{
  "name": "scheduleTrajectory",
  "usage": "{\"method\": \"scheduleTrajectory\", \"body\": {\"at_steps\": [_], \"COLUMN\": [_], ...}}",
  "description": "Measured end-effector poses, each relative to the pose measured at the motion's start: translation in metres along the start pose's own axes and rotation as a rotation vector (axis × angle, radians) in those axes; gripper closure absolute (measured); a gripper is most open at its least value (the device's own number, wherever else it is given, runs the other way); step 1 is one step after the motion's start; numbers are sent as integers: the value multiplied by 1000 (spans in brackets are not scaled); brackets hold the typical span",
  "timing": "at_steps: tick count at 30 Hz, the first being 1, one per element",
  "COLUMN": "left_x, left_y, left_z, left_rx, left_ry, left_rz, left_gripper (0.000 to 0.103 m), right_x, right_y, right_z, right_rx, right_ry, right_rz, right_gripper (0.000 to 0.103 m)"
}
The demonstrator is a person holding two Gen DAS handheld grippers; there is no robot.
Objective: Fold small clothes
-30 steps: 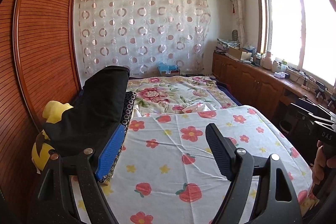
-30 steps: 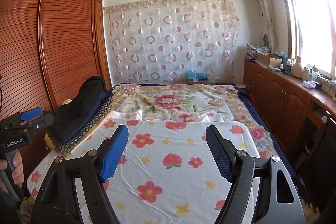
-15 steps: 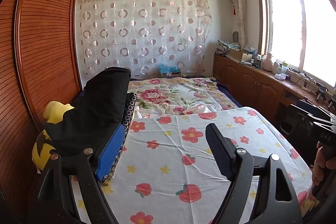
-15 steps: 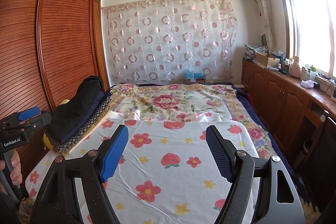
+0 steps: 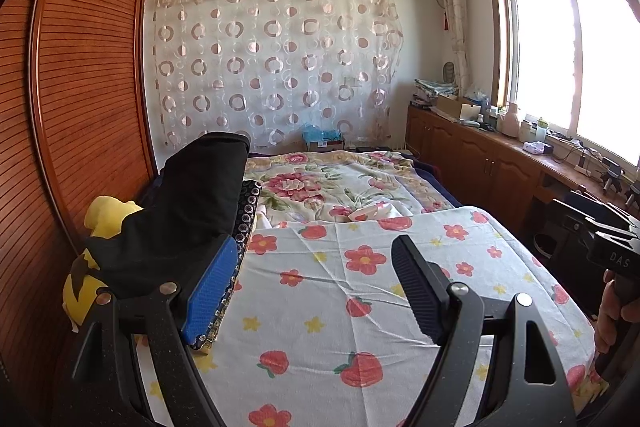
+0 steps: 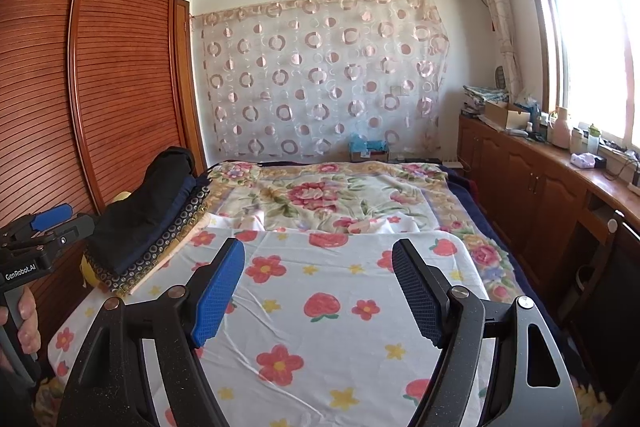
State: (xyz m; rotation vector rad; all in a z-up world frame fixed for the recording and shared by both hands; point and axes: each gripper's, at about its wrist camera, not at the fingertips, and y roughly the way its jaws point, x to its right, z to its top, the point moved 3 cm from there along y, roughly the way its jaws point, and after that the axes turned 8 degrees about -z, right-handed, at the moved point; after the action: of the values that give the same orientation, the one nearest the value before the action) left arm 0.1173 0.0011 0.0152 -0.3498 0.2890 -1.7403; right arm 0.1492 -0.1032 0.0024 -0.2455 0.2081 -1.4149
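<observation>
A white cloth printed with flowers and strawberries point(image 5: 360, 291) point(image 6: 332, 311) lies spread flat over the near end of the bed. At the bed's left edge sits a stack of folded dark clothes point(image 5: 188, 219) point(image 6: 148, 215), a black piece on top, a patterned one under it. My left gripper point(image 5: 316, 287) hangs open above the cloth, its blue pad close to the stack, nothing between its fingers. My right gripper point(image 6: 320, 291) is open too, over the middle of the cloth, holding nothing. In the right wrist view the left gripper point(image 6: 36, 231) shows at the far left, in a hand.
A yellow plush toy point(image 5: 100, 227) lies wedged between the stack and the wooden wardrobe point(image 5: 80, 99) on the left. A floral bedspread point(image 5: 340, 183) covers the far half of the bed. Low wooden cabinets point(image 6: 540, 187) with clutter run under the window on the right.
</observation>
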Motion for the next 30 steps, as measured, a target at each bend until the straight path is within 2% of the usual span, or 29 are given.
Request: {"method": "scheduleTrajectory", "body": {"at_steps": [30], "left_x": [-1], "left_y": [-1], "left_z": [2], "left_rx": [4], "left_ry": [2], "left_rz": [1], "left_gripper": [23], "right_x": [14], "right_y": [-7], "right_z": [3], "right_rx": [4], "right_ry": [-6], "right_rz": [1], "right_gripper": [25]}}
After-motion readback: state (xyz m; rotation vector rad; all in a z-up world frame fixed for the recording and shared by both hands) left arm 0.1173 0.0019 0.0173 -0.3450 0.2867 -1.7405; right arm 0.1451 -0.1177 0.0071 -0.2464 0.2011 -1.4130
